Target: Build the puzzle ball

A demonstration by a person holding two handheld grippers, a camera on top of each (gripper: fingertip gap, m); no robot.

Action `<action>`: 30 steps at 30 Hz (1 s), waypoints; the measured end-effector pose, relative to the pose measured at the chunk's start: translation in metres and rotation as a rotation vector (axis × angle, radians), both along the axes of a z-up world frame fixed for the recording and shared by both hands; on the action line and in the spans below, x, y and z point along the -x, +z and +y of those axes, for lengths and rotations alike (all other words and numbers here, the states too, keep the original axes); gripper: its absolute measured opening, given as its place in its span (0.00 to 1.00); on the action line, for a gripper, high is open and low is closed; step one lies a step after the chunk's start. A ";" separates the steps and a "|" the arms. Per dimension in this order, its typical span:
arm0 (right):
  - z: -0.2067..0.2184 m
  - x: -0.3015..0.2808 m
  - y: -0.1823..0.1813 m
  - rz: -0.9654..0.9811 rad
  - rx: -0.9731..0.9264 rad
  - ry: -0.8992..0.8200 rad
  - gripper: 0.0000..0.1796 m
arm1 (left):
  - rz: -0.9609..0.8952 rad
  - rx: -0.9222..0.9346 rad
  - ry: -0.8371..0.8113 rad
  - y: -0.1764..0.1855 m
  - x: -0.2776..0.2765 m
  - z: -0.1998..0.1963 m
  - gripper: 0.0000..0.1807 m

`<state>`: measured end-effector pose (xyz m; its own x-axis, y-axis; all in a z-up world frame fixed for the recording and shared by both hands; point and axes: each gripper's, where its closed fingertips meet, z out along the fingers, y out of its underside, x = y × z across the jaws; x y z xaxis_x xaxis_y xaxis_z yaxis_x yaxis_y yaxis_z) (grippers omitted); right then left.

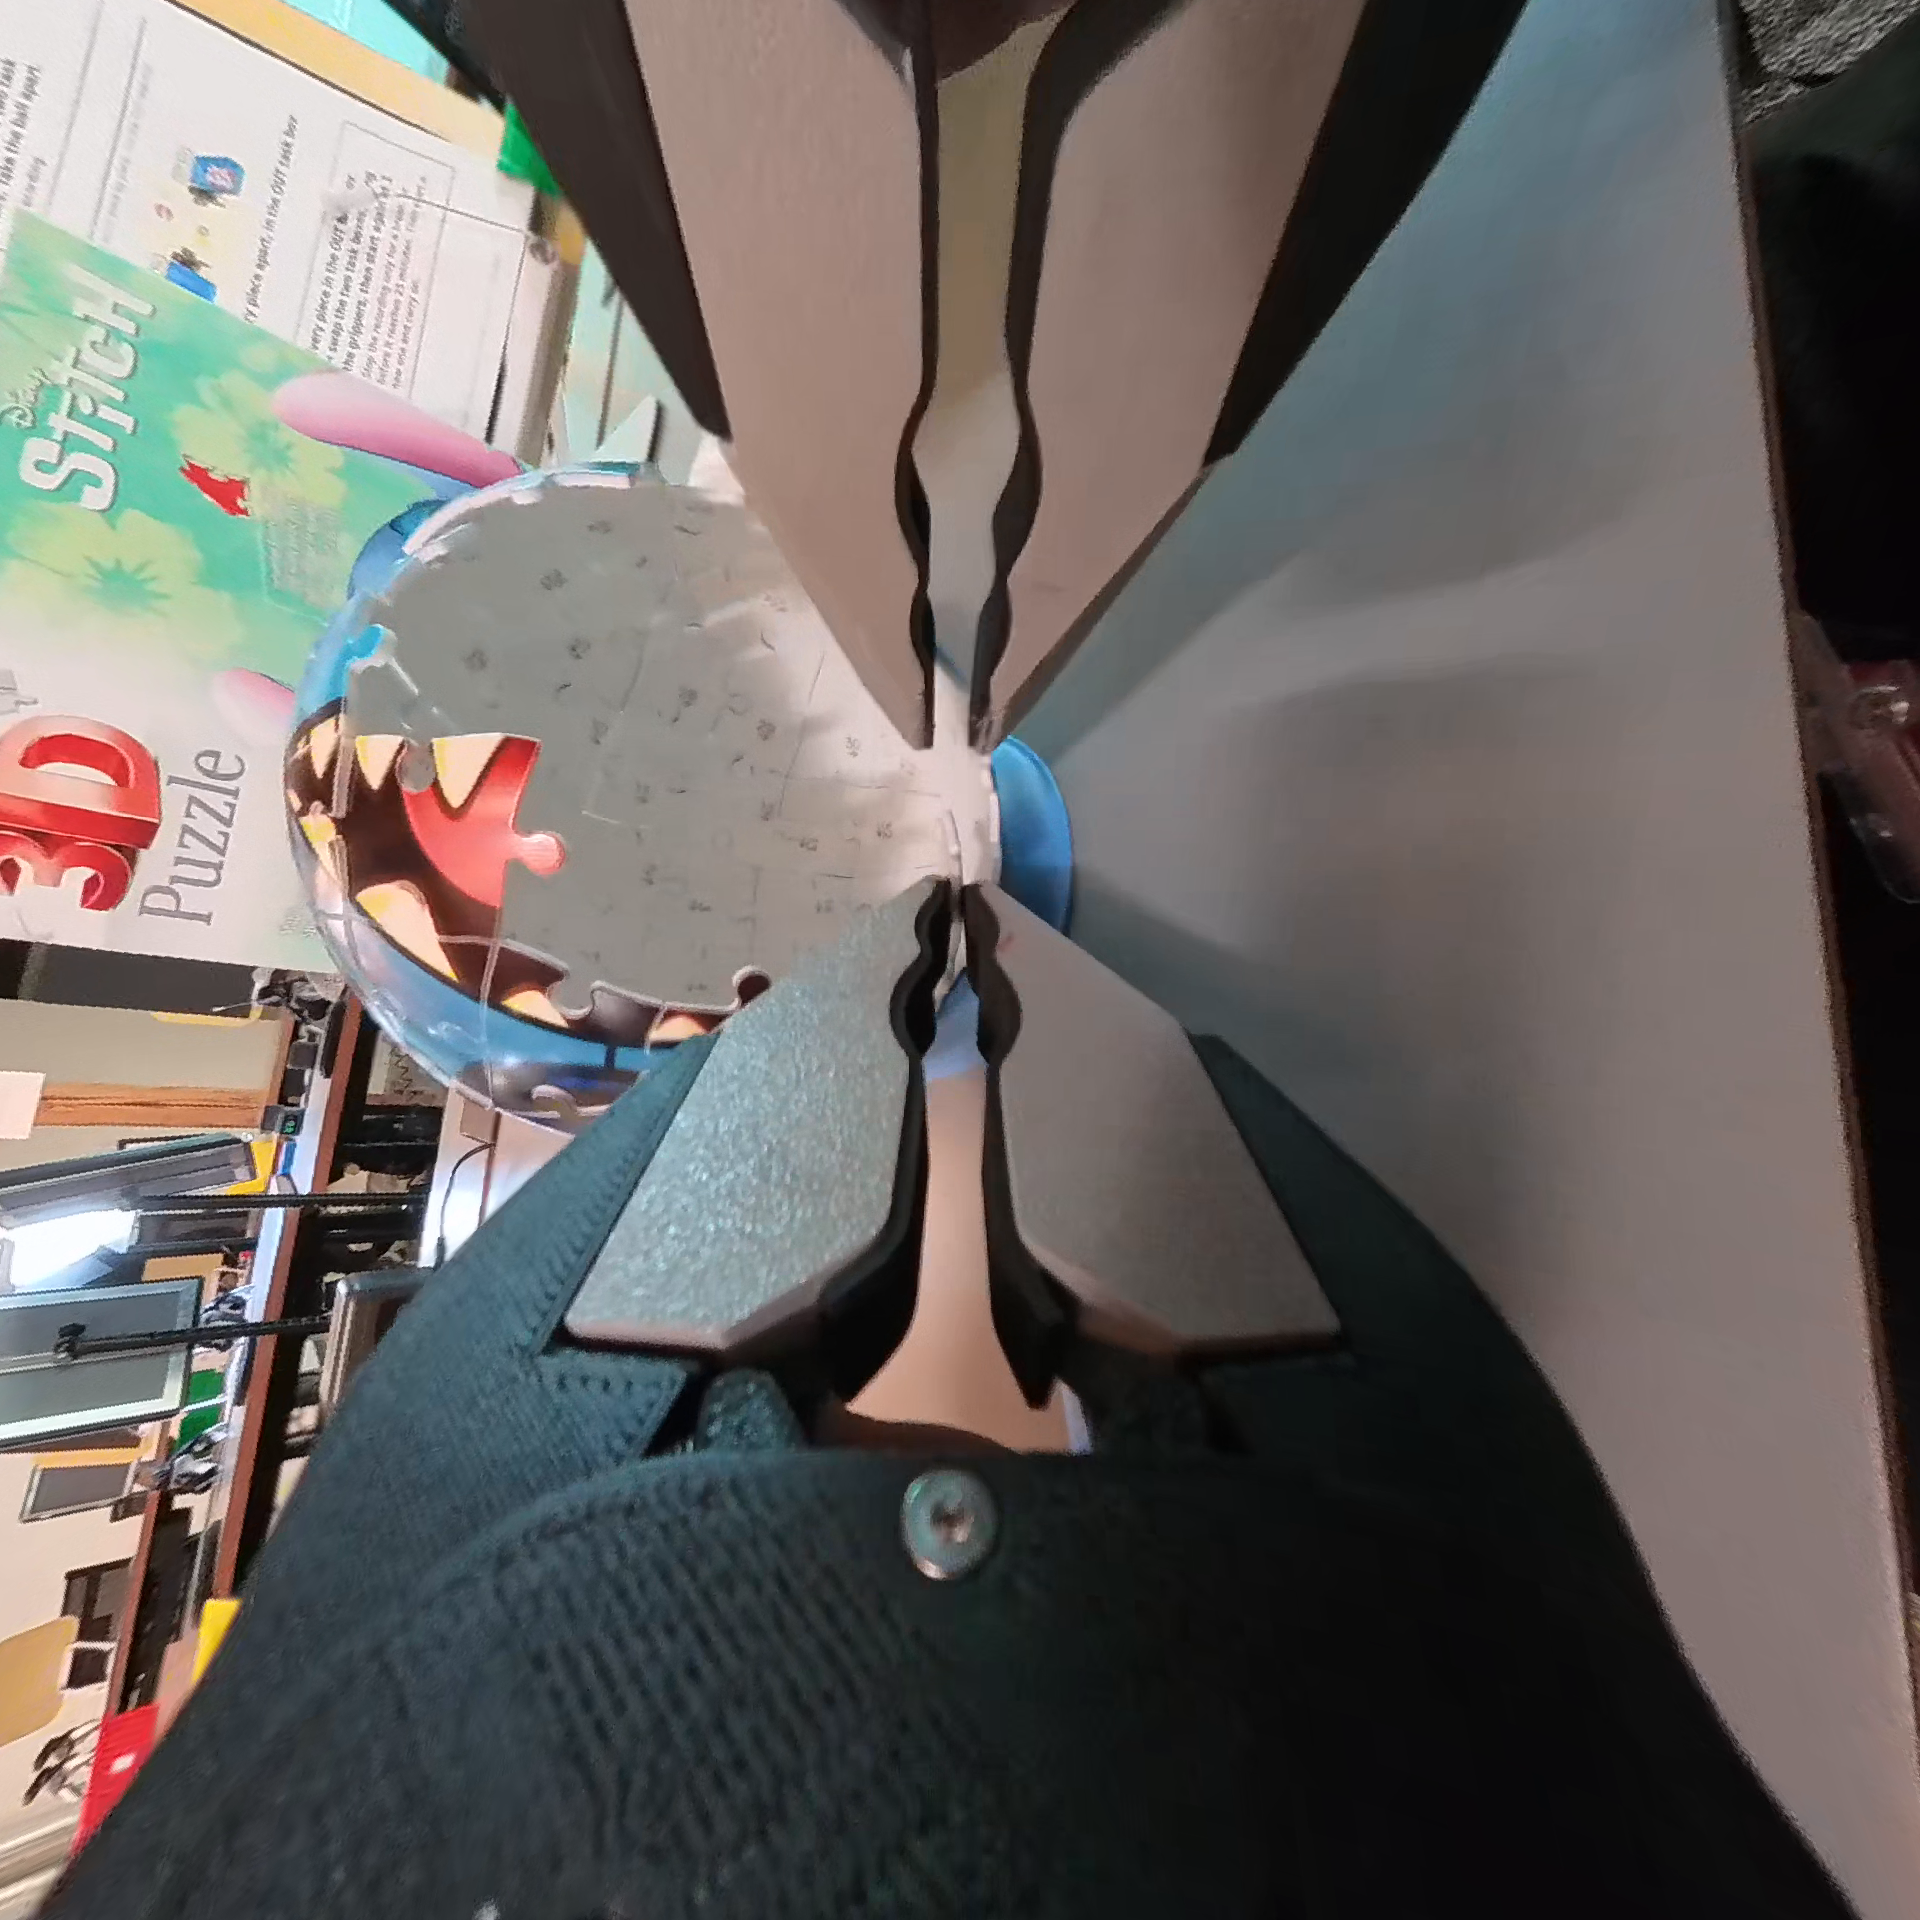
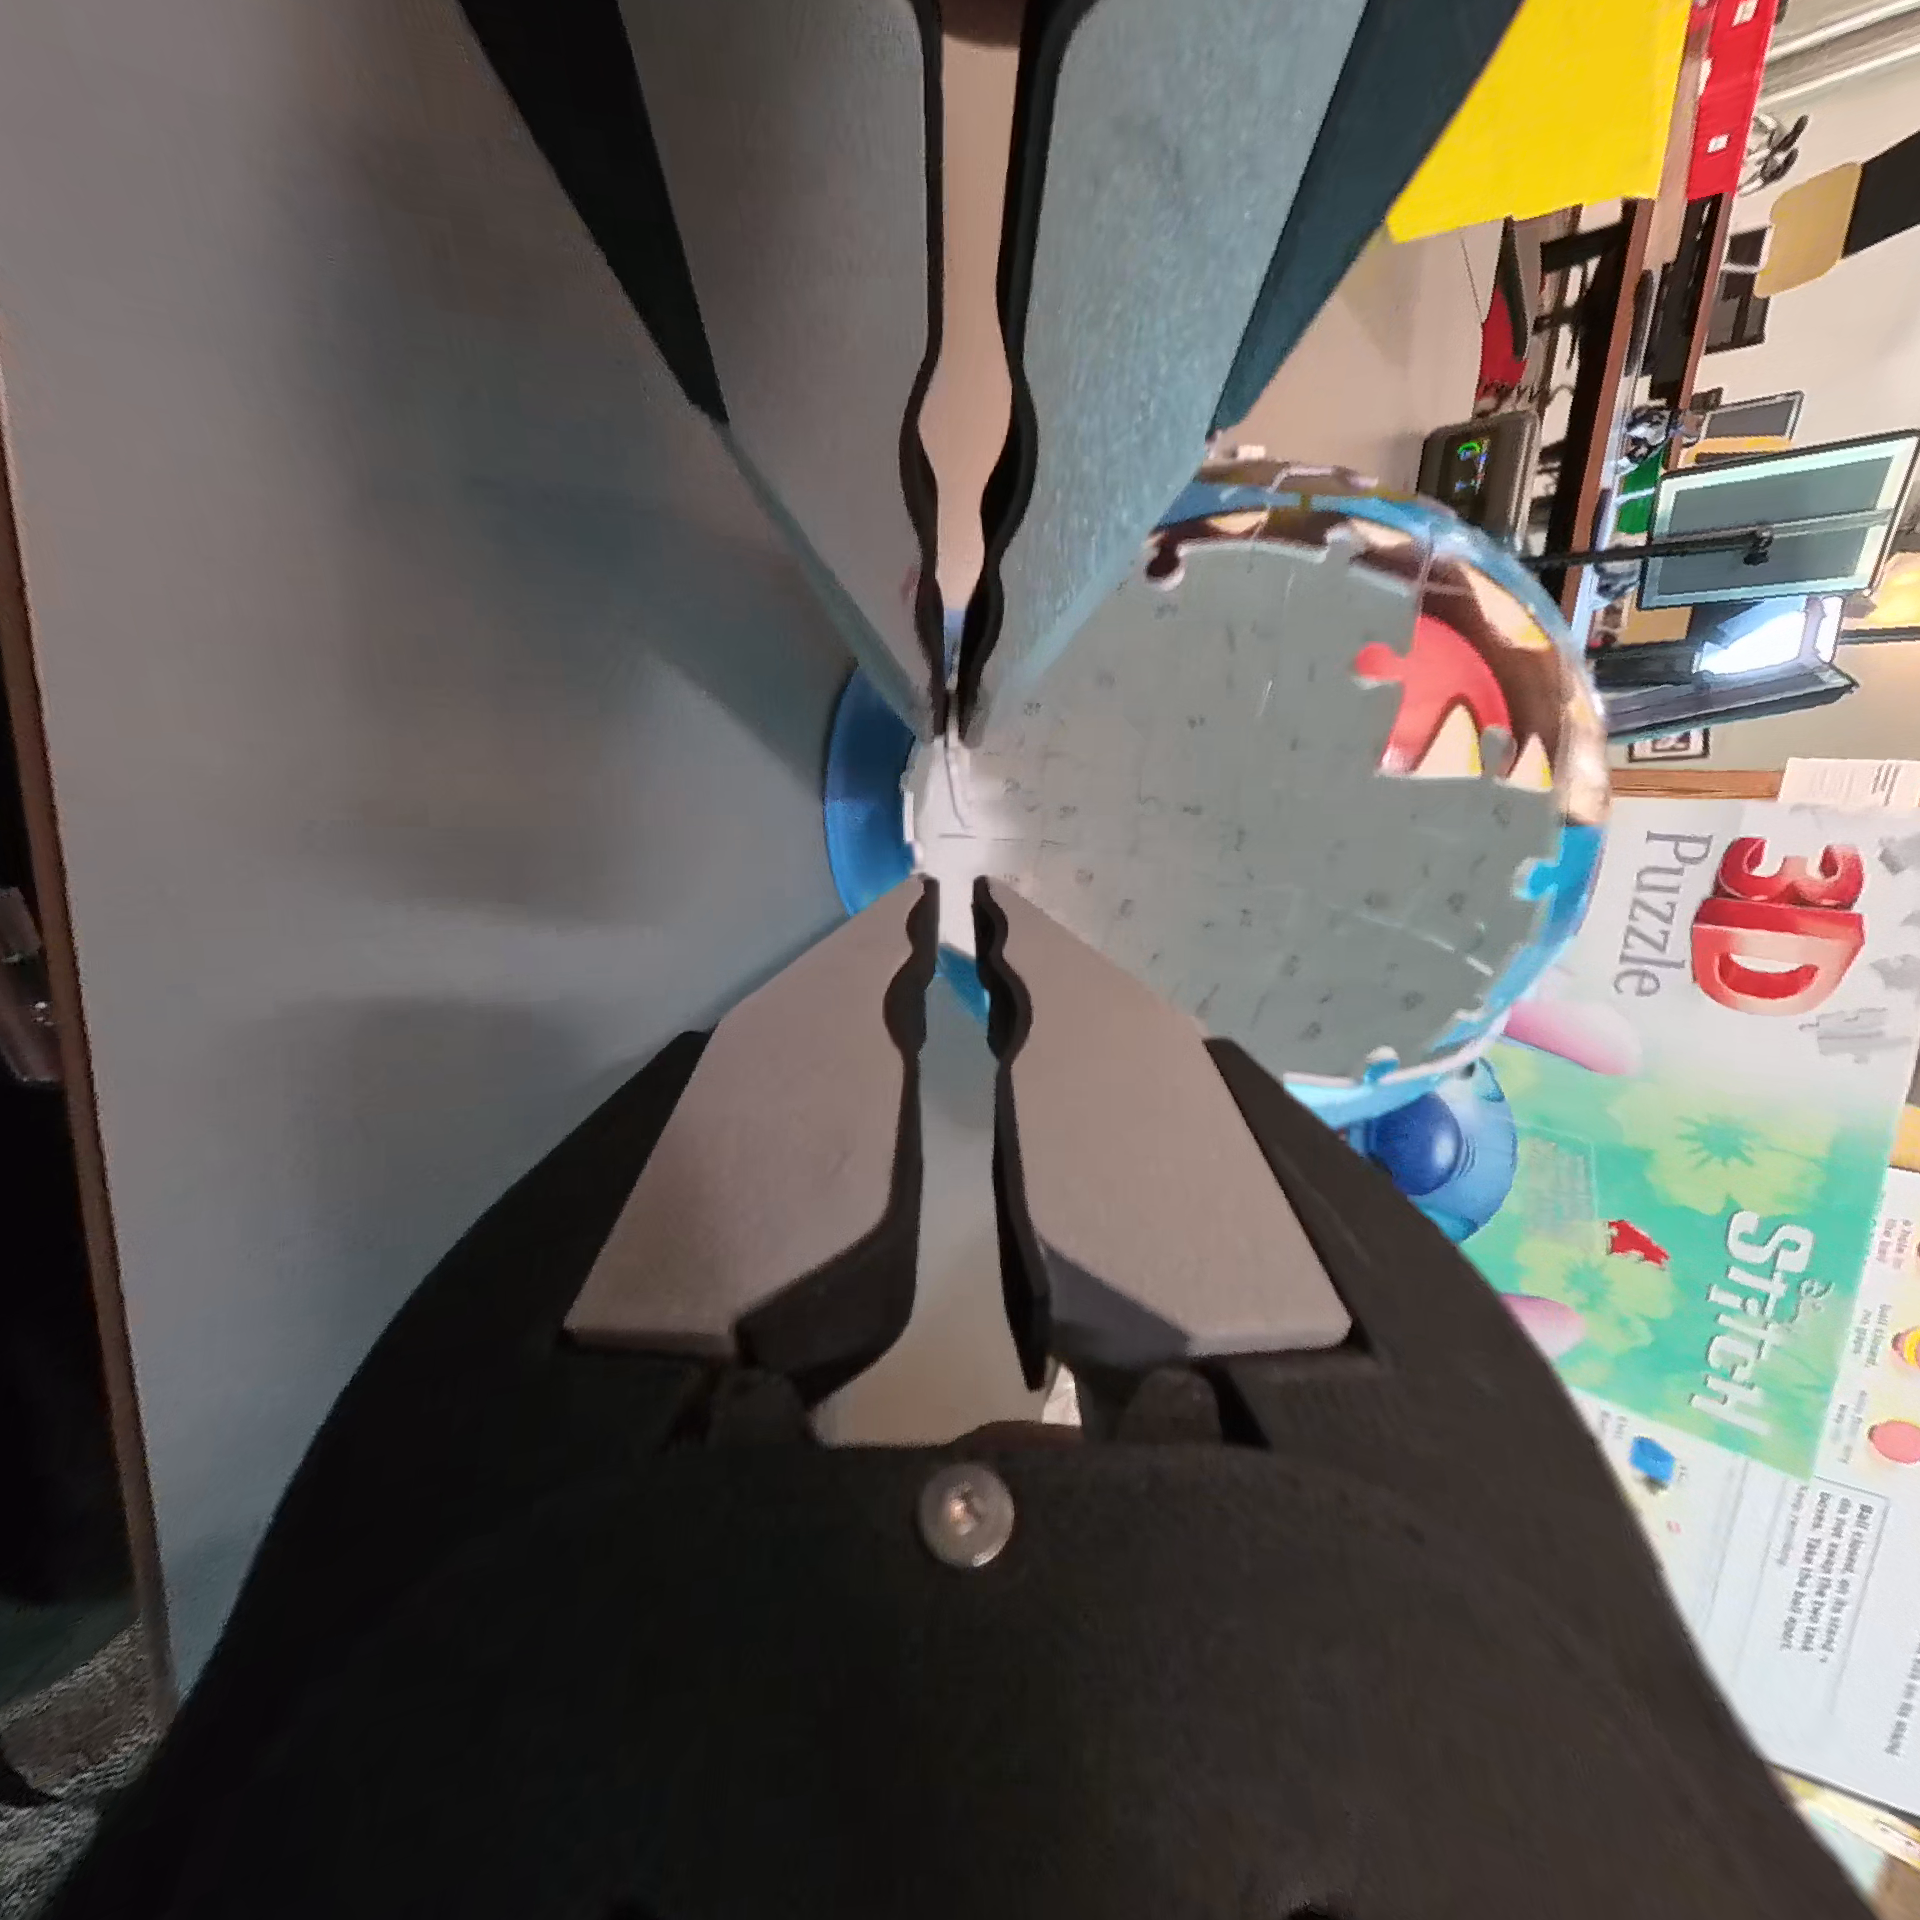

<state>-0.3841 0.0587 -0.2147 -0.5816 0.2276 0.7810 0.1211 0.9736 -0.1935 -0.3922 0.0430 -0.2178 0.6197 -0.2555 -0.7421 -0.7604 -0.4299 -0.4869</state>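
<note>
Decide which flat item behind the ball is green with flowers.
The puzzle box, directly behind the ball; the sheet beside it is mostly white.

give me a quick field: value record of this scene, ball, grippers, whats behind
object: half-built puzzle ball, grey numbered inner faces showing, blue outside, red mouth and teeth print
ball state: incomplete, open shell with jagged tabbed edge
left gripper: shut on the ball's rim
right gripper: shut on the ball's rim, facing the left one
contact: both sets of fingertips meet at one spot on the rim
surface: pale white tabletop
background: green and white printed puzzle box, office shelves and monitors, blurred
</note>
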 end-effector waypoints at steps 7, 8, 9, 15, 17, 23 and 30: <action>0.007 -0.001 -0.007 -0.002 -0.029 -0.011 0.00 | 0.024 0.047 -0.028 -0.005 0.001 -0.001 0.00; 0.010 0.000 -0.008 0.005 -0.052 -0.018 0.00 | 0.020 0.053 -0.036 -0.004 0.000 -0.001 0.00; 0.013 0.002 -0.008 0.015 -0.070 -0.021 0.00 | 0.020 0.055 -0.041 -0.003 -0.001 -0.002 0.00; 0.011 0.004 -0.008 0.047 -0.082 0.005 0.00 | 0.025 0.073 -0.037 -0.003 -0.002 0.005 0.00; 0.012 0.004 -0.008 0.054 -0.089 0.016 0.01 | 0.037 0.082 -0.039 -0.005 -0.003 0.006 0.00; 0.010 0.004 -0.010 0.049 -0.111 0.057 0.05 | 0.035 0.118 -0.041 -0.006 -0.003 0.004 0.00; 0.002 0.006 -0.012 0.032 -0.089 0.105 0.08 | 0.040 0.143 -0.027 -0.006 0.000 0.004 0.00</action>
